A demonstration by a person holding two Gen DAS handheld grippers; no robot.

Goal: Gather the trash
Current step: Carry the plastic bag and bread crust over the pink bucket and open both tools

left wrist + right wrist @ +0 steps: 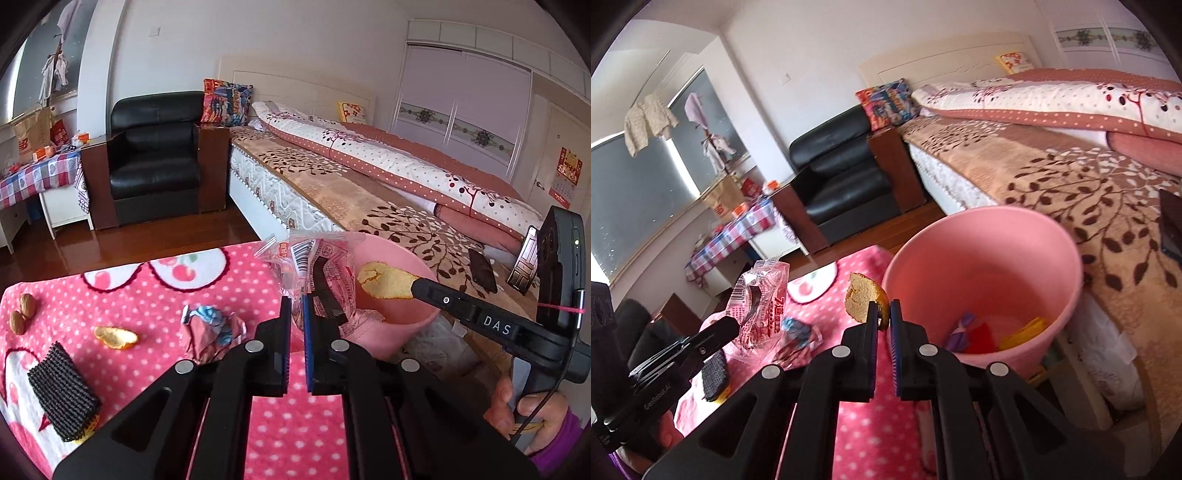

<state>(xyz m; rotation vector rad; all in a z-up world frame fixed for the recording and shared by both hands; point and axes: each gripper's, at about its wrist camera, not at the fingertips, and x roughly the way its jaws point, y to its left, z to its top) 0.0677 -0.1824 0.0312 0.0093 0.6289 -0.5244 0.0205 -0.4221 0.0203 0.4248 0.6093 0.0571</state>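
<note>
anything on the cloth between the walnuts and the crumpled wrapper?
Yes: a piece of orange peel lies on the pink dotted cloth between the two walnuts and the crumpled wrapper. The left wrist view shows it.

The bin stands between the counter and the bed. On the counter lie walnuts, a peel and a crumpled wrapper.
</note>
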